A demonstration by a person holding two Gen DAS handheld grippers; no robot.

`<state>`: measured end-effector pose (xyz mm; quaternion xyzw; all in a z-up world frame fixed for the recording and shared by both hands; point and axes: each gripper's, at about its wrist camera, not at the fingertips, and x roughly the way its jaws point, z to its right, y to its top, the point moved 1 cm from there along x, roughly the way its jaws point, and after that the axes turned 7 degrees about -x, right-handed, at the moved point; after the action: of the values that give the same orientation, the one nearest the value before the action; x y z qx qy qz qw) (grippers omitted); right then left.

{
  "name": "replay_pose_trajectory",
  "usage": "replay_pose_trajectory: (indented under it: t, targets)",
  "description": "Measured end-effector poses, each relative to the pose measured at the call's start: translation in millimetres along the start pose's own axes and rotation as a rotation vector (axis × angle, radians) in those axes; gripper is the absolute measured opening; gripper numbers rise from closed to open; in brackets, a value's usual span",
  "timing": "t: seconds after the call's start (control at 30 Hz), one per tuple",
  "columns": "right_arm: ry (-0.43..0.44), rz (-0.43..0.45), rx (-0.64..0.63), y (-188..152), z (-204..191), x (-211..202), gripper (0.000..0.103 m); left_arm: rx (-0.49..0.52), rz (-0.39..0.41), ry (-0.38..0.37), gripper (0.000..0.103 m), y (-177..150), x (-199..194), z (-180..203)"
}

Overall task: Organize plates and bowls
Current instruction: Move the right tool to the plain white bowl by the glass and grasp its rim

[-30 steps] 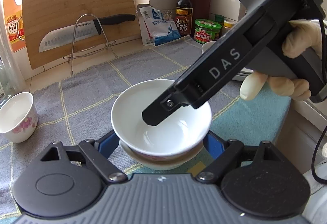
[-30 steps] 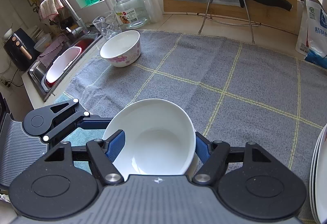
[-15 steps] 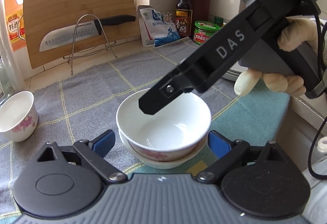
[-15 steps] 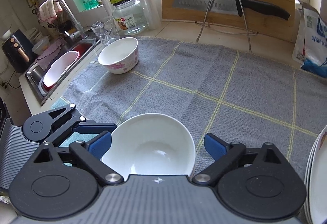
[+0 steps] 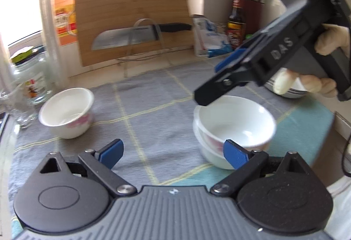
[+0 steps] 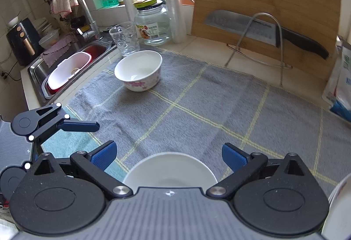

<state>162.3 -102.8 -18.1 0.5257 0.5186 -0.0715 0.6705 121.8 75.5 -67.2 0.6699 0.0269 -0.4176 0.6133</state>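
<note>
Your left gripper (image 5: 173,153) has its jaws spread wide with nothing between them; only the grey checked cloth (image 5: 153,108) on the tabletop lies in the gap. The right-hand blue pad (image 5: 235,153) sits in front of the stacked bowls (image 5: 234,128), and the blur keeps you from telling whether it touches the lower one.

That stack is a white bowl nested in another with pink flowers on its side, standing on the cloth near the teal mat (image 5: 311,128).

Your right gripper (image 6: 170,155) is opening its jaws, already wide, and nothing is clamped: the stack's top rim (image 6: 170,166) shows low between the blue pads, clear of both. In the left wrist view your gloved hand (image 5: 324,84) holds that gripper tilted down above the stack, its nearer dark finger (image 5: 210,93) hanging just over the rim.

A single flowered bowl (image 6: 139,70) stands apart on the far corner of the cloth, close to a clear glass (image 6: 125,39) and a glass jar (image 6: 153,23), with the sink (image 6: 37,69) beyond. A pile of plates (image 5: 287,89) sits behind your gloved hand, partly hidden. A cutting board (image 6: 263,5) leans at the back with a knife (image 6: 263,30) on a wire stand.
</note>
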Motion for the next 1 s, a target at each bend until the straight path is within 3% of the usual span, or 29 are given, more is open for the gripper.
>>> replay_pose_trajectory:
  t: [0.2,0.37,0.57,1.0]
  targets:
    - [0.008,0.003,-0.079,31.1,-15.9,18.3,0.103,-0.053,0.060,0.156,0.097,6.2,4.1,-43.7]
    - [0.012,0.004,-0.138,57.2,-26.7,34.9,0.103,-0.083,0.093,0.236,0.097,11.6,14.3,-73.4]
    - [0.024,0.001,-0.164,85.9,-27.6,57.7,0.103,-0.132,0.093,0.246,0.098,13.6,32.4,-98.8]
    - [0.086,-0.050,-0.192,130.7,-17.7,122.8,0.103,-0.139,0.061,0.238,0.097,18.6,73.1,-126.3]
